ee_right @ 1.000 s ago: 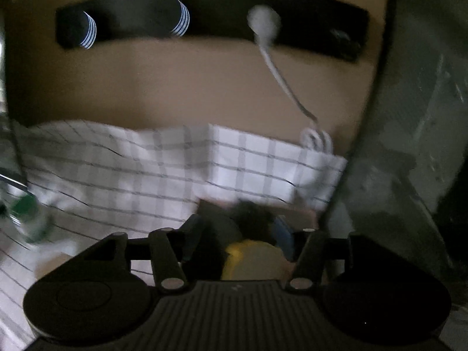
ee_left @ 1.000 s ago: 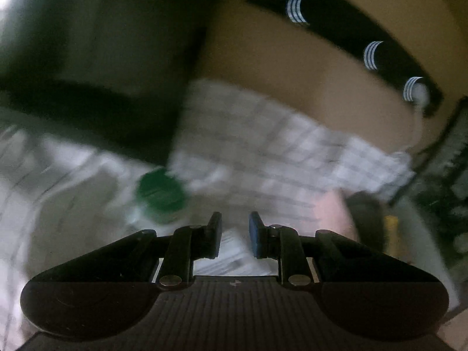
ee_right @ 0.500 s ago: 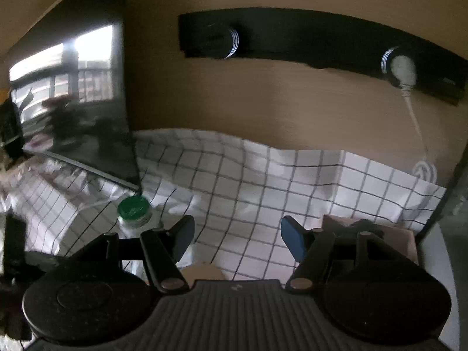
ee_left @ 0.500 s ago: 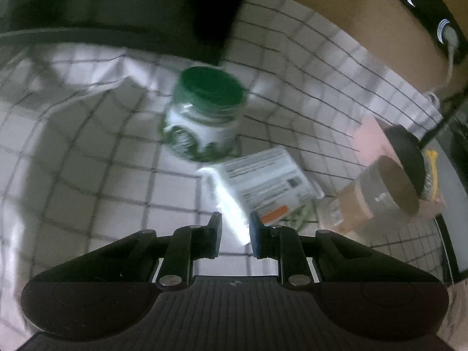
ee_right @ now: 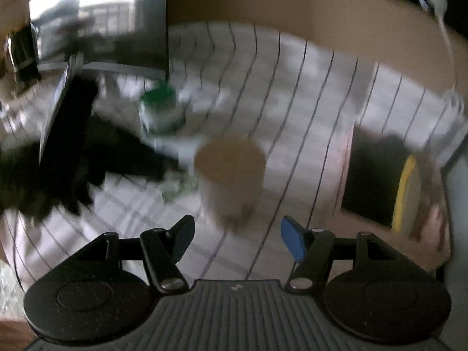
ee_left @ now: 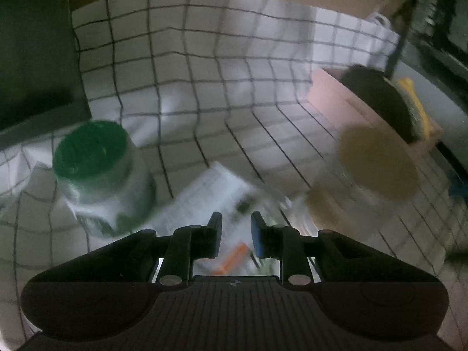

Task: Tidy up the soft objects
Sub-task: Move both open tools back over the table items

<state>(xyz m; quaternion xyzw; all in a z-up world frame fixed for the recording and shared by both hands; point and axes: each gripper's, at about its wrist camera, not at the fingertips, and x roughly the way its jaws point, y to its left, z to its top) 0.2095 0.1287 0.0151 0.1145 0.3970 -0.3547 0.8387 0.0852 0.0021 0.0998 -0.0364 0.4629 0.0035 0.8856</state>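
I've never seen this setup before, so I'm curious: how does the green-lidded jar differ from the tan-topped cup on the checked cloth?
The green-lidded jar has a dark green top and a pale body with green print; the tan-topped cup is beige all over. In the right wrist view the jar sits farther back, near the dark screen, while the cup stands just ahead of that gripper. Both are round, upright containers on the checked cloth.

You face a dim tan wall (ee_right: 292, 8) behind a table draped in white grid-checked cloth (ee_left: 204, 67); 1 dark screen (ee_right: 96, 14) reflects bright windows.
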